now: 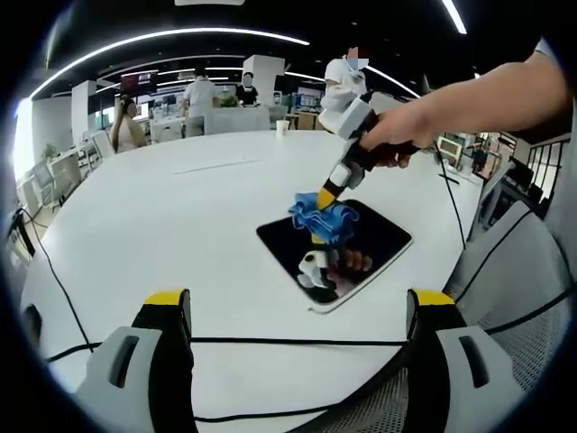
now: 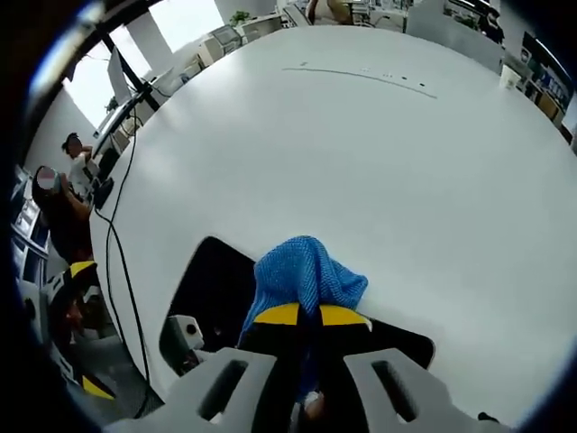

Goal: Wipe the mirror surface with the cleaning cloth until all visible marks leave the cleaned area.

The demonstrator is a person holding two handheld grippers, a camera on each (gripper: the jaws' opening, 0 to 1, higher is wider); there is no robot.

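Observation:
A dark rectangular mirror (image 1: pixel 379 236) with a white rim lies flat on the white table (image 1: pixel 162 216), right of centre in the left gripper view. My right gripper (image 1: pixel 325 197) reaches down from a hand at the upper right, shut on a crumpled blue cleaning cloth (image 1: pixel 323 219) that presses on the mirror's far part. The right gripper view has the cloth (image 2: pixel 302 275) bunched between the yellow-tipped jaws of my right gripper (image 2: pixel 306 315), over the mirror (image 2: pixel 207 280). My left gripper (image 1: pixel 302 302) hovers near the table's front edge, open and holding nothing, its jaws far apart.
Black cables (image 1: pixel 270 341) run along the table's near edge. A white cup (image 1: pixel 282 127) stands at the far side of the table. Several people stand or sit beyond it among desks. A mesh chair (image 1: pixel 518 298) is at the right.

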